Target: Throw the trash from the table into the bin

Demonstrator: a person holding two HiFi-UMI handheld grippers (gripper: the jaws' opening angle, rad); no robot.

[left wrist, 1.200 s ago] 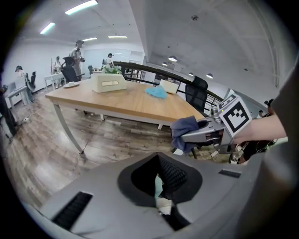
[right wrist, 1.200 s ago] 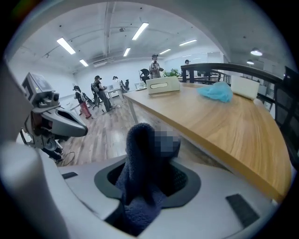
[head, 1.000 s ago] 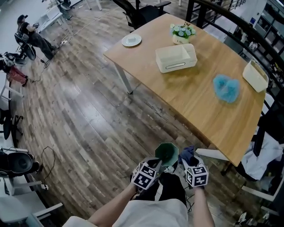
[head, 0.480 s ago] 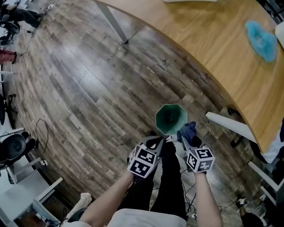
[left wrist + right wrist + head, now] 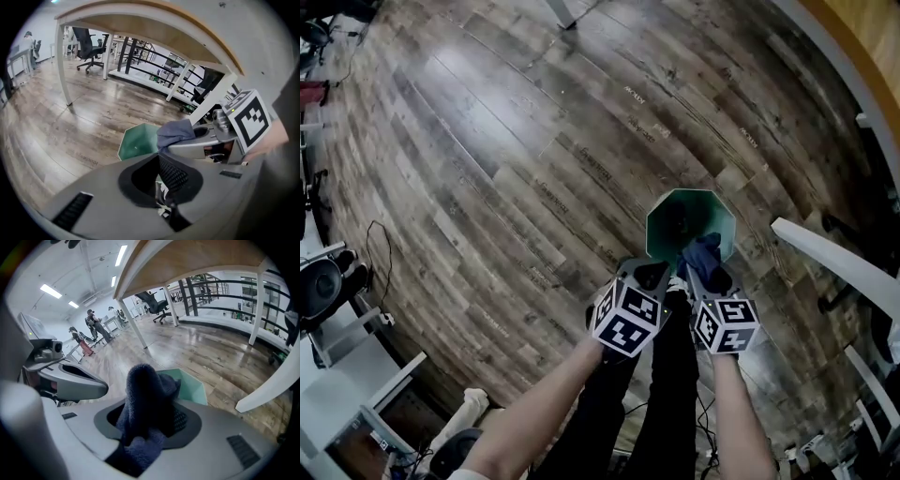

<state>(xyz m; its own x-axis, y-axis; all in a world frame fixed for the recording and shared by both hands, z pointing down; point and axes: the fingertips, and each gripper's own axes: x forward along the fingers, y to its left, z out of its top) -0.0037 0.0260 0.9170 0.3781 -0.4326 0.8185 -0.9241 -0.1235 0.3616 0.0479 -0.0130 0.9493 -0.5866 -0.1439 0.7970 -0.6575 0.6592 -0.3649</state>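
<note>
Below, the wooden floor (image 5: 487,187) fills most of the head view, and the table (image 5: 154,28) stands off to one side. On the floor sits the green bin (image 5: 719,220), mouth up, just beyond my two grippers. My right gripper (image 5: 711,279) hangs at the bin's near rim, clamped on the dark blue cloth (image 5: 147,394) bunched between its jaws, which have just been easing apart slightly. My left gripper (image 5: 649,277), close beside it, is nearly closed, pinching a small pale scrap (image 5: 162,197).
</note>
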